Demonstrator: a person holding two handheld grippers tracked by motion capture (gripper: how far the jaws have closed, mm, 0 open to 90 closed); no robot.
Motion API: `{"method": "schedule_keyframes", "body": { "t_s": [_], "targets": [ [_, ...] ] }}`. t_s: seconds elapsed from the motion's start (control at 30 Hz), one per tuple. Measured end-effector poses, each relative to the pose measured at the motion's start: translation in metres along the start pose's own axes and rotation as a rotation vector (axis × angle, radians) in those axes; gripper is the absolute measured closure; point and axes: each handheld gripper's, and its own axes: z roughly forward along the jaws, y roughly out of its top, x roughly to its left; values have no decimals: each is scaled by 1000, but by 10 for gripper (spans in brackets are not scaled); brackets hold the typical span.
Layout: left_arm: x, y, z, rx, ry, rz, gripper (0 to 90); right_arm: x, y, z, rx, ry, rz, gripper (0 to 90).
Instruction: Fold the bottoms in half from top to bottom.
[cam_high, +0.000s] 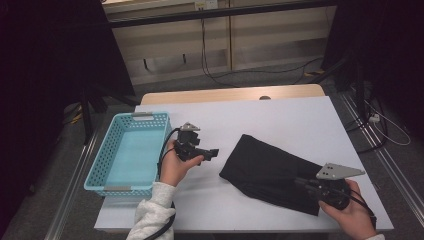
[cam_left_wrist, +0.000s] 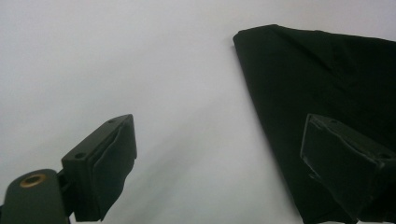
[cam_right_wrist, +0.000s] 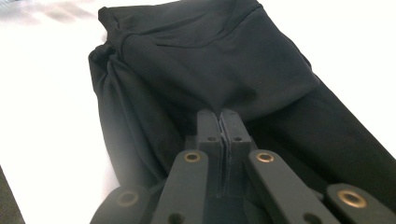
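Right gripper (cam_high: 306, 183) was clamped on the near end of the folded black fabric garment (cam_high: 270, 170), whose length ran diagonally away; left gripper (cam_high: 214, 152), jaws apart, hovered beside its far corner.

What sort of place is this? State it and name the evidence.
Probably a lab recording bench: a white table between black curtains, cables trailing over the floor, and a hand-held left gripper by a blue basket.
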Motion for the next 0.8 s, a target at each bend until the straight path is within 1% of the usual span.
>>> {"method": "schedule_keyframes", "body": {
  "t_s": [0.1,0.17,0.33,0.4,0.43,0.57,0.63,0.73,0.8],
  "targets": [
    [0,0,0,-3,-1,0,105,-1,-1,-2,-5,-6,1,884],
    [0,0,0,3,-5,-2,105,-1,-1,-4,-5,-7,7,884],
    [0,-1,1,0,-1,-4,105,-3,-4,-6,-4,-9,9,884],
    [0,0,0,9,-6,-1,105,-3,-4,-6,-5,-10,9,884],
    [0,0,0,1,-3,-2,105,-3,-4,-7,-6,-10,8,884],
    [0,0,-1,-2,-1,-4,105,-3,-4,-9,-7,-12,8,884],
    [0,0,-1,3,-3,0,105,-3,-6,-12,-6,-17,12,885],
    [-1,0,0,-4,-3,3,105,-4,-7,-14,-6,-19,14,885],
    [0,1,-1,4,-8,6,105,-4,-7,-15,-4,-20,14,884]
  ]
}}
